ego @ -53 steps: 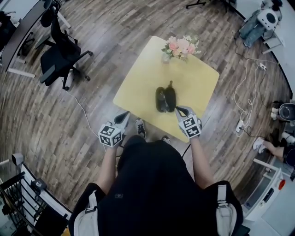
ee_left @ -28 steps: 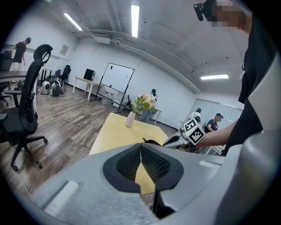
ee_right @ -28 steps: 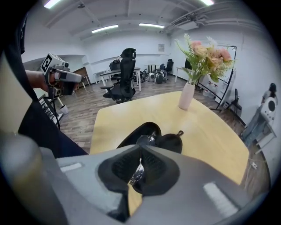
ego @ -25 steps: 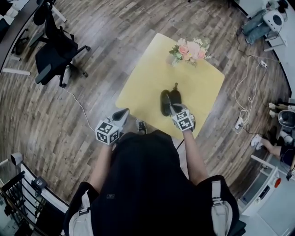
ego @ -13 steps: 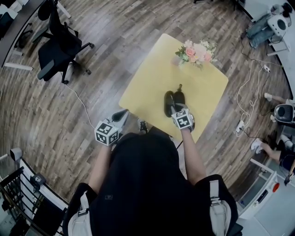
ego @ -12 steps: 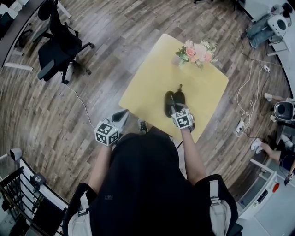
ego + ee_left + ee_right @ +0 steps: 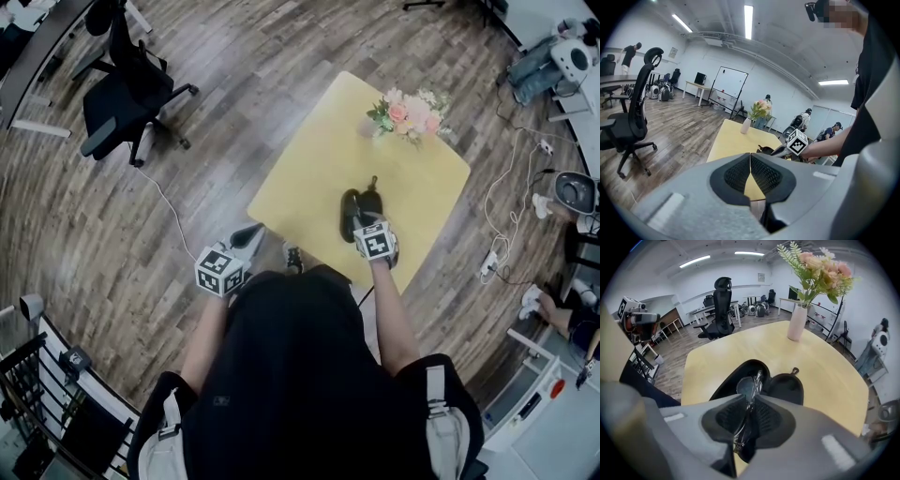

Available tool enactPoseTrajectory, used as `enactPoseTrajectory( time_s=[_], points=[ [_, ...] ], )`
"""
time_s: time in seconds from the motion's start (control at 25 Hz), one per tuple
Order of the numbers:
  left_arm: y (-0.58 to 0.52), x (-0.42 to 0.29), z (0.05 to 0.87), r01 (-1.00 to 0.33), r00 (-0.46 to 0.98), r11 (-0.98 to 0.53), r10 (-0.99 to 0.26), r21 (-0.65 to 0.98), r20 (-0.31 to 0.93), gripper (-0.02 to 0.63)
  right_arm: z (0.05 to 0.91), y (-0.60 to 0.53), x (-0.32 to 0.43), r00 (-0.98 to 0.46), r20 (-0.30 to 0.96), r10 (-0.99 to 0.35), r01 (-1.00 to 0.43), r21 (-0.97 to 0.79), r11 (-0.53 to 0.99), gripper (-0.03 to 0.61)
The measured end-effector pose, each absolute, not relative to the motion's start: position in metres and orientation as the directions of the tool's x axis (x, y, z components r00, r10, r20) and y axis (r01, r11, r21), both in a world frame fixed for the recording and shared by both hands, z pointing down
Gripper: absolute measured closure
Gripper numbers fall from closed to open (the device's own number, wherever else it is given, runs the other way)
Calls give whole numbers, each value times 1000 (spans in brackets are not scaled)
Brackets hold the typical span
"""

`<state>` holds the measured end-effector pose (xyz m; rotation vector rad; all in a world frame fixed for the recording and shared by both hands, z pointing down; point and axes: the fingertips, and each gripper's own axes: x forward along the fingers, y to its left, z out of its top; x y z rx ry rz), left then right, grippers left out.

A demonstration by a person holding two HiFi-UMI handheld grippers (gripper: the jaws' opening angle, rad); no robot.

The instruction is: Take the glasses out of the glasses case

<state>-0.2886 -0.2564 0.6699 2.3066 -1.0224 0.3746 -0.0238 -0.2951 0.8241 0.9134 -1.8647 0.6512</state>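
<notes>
A black glasses case lies open on the yellow table, both halves side by side. The folded glasses stand edge-up over the case's left half, and my right gripper is shut on them, just above the case. In the head view the right gripper sits at the case's near end. My left gripper is shut with nothing in it. It hangs off the table's near left corner, away from the case.
A white vase of pink flowers stands at the table's far side. A black office chair is on the wood floor to the left. Cables and equipment lie on the floor to the right.
My right gripper moved in from the case's near right end onto the case and closed on the glasses. The left gripper stayed where it was.
</notes>
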Motion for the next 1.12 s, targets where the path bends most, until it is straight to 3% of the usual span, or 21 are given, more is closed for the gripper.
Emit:
enactPoseTrajectory(
  time_s=[0.4, 1.12],
  points=[
    [-257, -289, 669, -742, 670, -540, -580, 397, 463, 601, 830, -294, -17, -259, 917, -304, -831, -51, 554, 558],
    [-263, -254, 663, -699, 713, -598, -549, 391, 436, 601, 799, -286, 9, -304, 871, -386, -856, -71, 512, 560]
  ],
)
